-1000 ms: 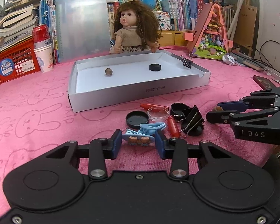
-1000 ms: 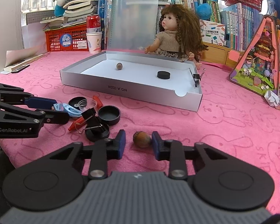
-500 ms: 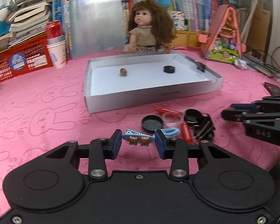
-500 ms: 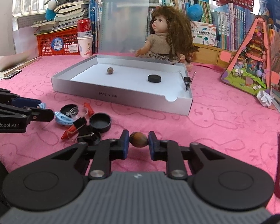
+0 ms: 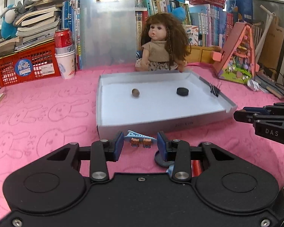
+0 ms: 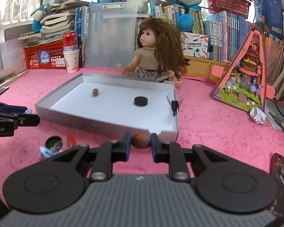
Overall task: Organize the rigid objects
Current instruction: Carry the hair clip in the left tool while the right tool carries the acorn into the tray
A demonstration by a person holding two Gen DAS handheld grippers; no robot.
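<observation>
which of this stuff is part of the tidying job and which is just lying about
Job:
- blue hair clip in left gripper
- acorn in right gripper
- grey box
- nut, black cap inside it

Lying about:
- doll
- red can
- books

A: Materials?

B: My left tongs [image 5: 140, 144] are matt black plastic with blue rubbery pads; the hair clip [image 5: 139, 137] in them is pale blue plastic. My right tongs [image 6: 141, 143] carry an acorn [image 6: 140, 141], glossy brown with a rough cap.

A: Surface?

B: The surface [image 5: 47, 117] is pink fleecy cloth embossed with bunnies. The box [image 5: 179, 125] is matt grey card, white paper inside. The disc [image 5: 182, 91] is matt black.
</observation>
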